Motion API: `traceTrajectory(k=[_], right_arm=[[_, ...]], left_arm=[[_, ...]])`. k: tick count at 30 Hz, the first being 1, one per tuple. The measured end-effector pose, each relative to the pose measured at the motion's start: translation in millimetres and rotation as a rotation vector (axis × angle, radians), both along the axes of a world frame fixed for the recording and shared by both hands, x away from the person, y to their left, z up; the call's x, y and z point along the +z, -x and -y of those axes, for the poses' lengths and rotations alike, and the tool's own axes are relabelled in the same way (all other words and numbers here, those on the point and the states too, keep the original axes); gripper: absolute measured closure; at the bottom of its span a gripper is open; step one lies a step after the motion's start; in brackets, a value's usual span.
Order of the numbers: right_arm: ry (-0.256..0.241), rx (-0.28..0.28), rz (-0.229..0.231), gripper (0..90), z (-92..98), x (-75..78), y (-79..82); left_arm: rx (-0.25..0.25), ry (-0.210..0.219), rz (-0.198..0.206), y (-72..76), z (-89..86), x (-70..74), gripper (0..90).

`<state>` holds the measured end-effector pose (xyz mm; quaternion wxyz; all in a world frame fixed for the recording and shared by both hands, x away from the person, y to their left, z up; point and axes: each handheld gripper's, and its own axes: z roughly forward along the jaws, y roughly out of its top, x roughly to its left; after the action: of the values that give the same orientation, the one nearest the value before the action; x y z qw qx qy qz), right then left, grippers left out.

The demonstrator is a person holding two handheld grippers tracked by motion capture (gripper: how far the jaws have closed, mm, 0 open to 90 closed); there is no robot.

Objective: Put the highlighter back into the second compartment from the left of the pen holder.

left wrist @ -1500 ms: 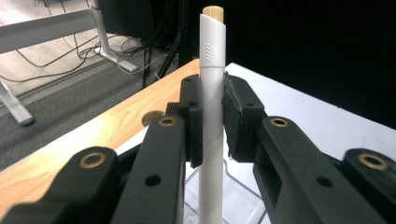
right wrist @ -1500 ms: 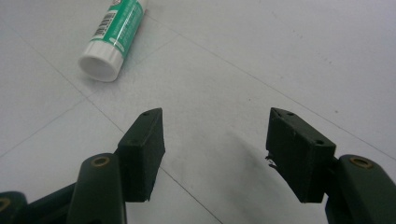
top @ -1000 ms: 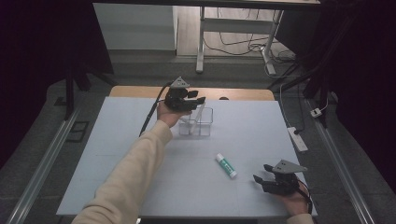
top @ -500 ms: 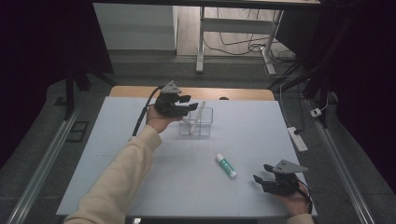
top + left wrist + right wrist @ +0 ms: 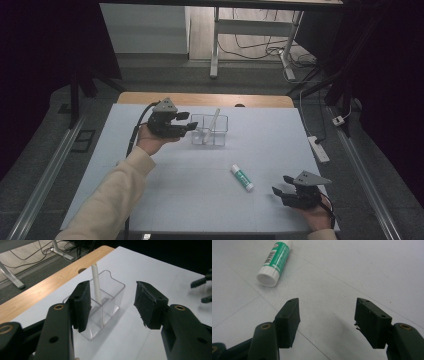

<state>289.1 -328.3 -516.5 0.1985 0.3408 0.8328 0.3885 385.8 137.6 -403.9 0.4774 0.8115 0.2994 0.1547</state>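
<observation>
The left gripper [image 5: 189, 126] is sitting wide open beside the clear box [image 5: 210, 131] holding a white pen [image 5: 211, 122]. The right gripper [image 5: 281, 190] is resting wide open near the glue stick [image 5: 242, 177].

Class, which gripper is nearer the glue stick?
Right. The right gripper sits just right of the glue stick; the left gripper is farther, beside the clear holder.

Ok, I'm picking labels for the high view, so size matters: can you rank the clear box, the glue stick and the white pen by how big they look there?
1. Clear box, the largest.
2. White pen, standing tilted in the box; it looks slightly longer than the glue stick, but thinner, so this ranking is unsure.
3. Glue stick, lying on the table.
</observation>
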Motion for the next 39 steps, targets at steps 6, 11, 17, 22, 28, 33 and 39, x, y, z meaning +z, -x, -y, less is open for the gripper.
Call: traceTrajectory(k=[6, 11, 17, 22, 28, 33, 39], right_arm=[[-0.004, -0.002, 0.005, 36.2, 0.3, 1.0, -1.0], [-0.008, -0.013, 0.014, 36.1, 0.7, 2.0, -3.8], [-0.009, -0.006, 0.011, 36.1, 0.2, 2.1, -6.1], [-0.012, -0.003, 0.013, 36.1, 0.0, 2.3, -8.0], [-0.013, -0.007, 0.018, 36.1, 0.4, 2.7, -9.4], [-0.021, -0.006, 0.016, 36.2, 0.5, 3.6, -10.3], [-0.020, -0.001, 0.020, 36.2, -1.6, 3.0, -12.1]], left_arm=[[-0.003, 0.005, -0.020, 15.9, -15.6, -5.7, 46.1], [0.010, 0.007, -0.036, 30.8, -26.8, -15.9, 45.8], [0.032, 0.012, -0.049, 50.3, -42.9, -29.8, 45.9], [0.049, 0.005, -0.072, 62.9, -56.2, -41.1, 45.7], [0.073, 0.002, -0.055, 80.5, -66.5, -47.6, 45.7], [0.083, -0.002, -0.065, 99.8, -75.6, -58.6, 45.4], [0.104, -0.006, -0.076, 118.2, -84.8, -69.1, 45.3]])
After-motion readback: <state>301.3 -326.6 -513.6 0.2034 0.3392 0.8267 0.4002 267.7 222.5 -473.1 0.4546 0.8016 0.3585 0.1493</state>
